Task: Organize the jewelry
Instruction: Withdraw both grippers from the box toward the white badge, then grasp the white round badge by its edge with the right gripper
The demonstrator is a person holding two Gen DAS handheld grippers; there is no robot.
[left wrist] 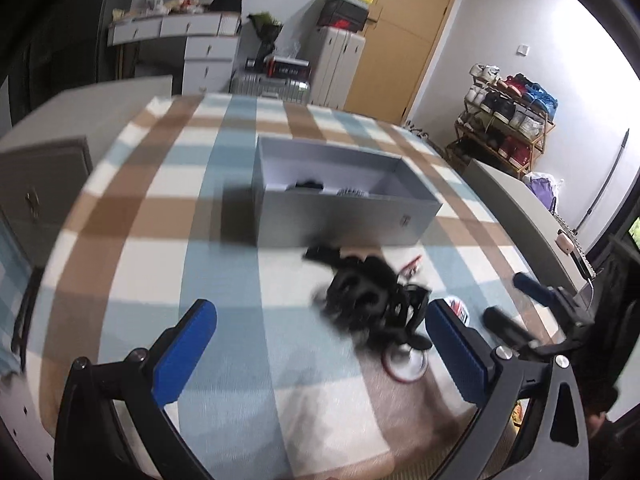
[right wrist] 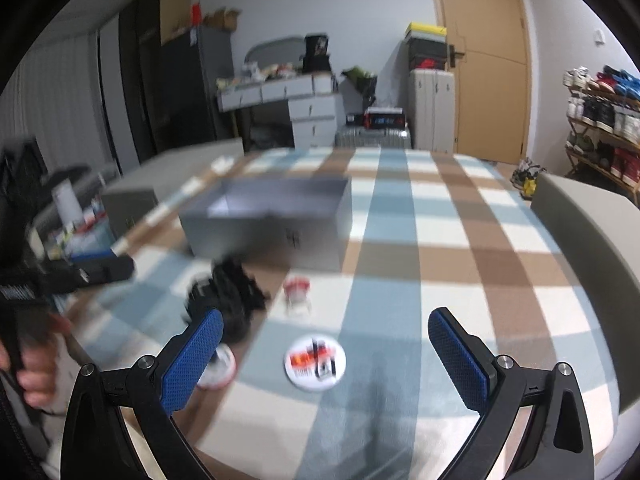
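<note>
I hold both tools wide apart and empty over the checked desk (left wrist: pixel 240 280). My left tool (left wrist: pixel 320 356) faces a black tangle of jewelry (left wrist: pixel 368 300) lying near the open gray box (left wrist: pixel 344 216). My right tool (right wrist: pixel 324 364) hovers above a round badge (right wrist: pixel 315 362). To grip well, I should center one item between the fingers before closing.

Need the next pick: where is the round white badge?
In the right wrist view, the round white badge lies on the checked cloth, between the right tool's open fingers.

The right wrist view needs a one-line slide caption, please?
Open right gripper above a round badge, grey box behind on checked cloth.
</note>
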